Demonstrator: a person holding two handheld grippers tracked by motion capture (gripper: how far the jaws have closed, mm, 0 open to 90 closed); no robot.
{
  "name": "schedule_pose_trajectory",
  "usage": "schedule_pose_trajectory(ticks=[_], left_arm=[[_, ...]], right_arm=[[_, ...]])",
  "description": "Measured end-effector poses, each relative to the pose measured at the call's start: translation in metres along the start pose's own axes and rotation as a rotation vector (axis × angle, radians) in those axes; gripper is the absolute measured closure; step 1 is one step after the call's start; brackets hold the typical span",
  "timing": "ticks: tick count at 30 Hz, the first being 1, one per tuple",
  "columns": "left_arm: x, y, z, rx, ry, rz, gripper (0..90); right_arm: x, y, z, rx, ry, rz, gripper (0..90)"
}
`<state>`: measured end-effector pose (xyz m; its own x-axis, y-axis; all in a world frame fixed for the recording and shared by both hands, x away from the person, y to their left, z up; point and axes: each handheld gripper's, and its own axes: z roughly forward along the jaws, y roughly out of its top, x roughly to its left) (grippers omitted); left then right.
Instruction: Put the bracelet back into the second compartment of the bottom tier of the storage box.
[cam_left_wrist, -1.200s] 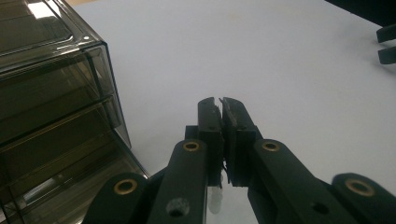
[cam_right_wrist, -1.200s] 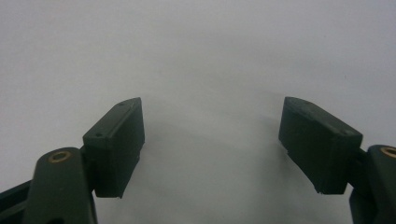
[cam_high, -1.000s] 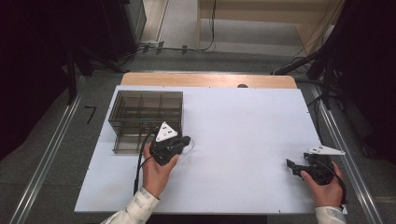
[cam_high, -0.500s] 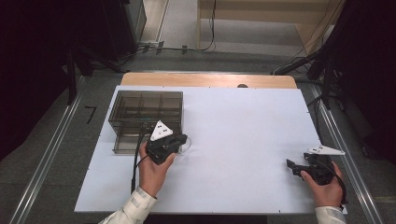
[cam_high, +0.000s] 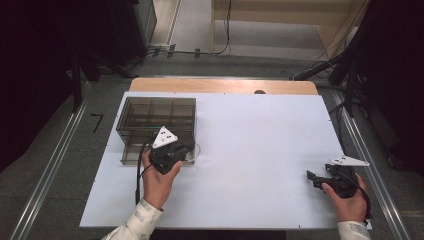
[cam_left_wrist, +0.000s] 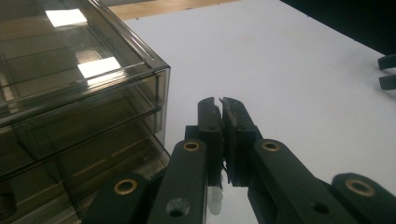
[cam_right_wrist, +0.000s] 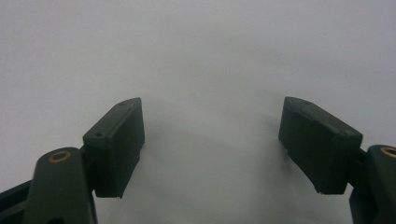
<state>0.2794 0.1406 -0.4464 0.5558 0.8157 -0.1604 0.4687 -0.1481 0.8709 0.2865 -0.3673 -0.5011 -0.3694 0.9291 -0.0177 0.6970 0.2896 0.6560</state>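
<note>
Smoked-plastic drawer box (cam_high: 156, 117) far-left on worktop (cam_high: 260, 150); left gripper (cam_left_wrist: 221, 103) jaws pinched on its clear drawer tab, so pull straight; right gripper (cam_right_wrist: 212, 140) wide open, empty.

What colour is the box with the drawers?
The box is see-through smoky grey-brown plastic; the left gripper view shows it best.

A white bench (cam_high: 250, 150) fills the middle of the high view, with a strip of bare wood (cam_high: 225, 86) showing along its far edge. A smoky, see-through drawer box (cam_high: 155, 117) stands on the white top in the upper left part of it; its upper face is divided into compartments. In the left gripper view the box (cam_left_wrist: 70, 102) takes up the left side, with stacked drawers visible through its wall.
</note>
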Motion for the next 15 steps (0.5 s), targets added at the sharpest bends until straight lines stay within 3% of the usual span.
schedule_pose_trajectory(ticks=[15], left_arm=[[0.009,0.004,-0.012,-0.034,0.013,-0.019,88.0]], right_arm=[[0.000,0.000,0.000,0.002,-0.001,-0.002,21.0]])
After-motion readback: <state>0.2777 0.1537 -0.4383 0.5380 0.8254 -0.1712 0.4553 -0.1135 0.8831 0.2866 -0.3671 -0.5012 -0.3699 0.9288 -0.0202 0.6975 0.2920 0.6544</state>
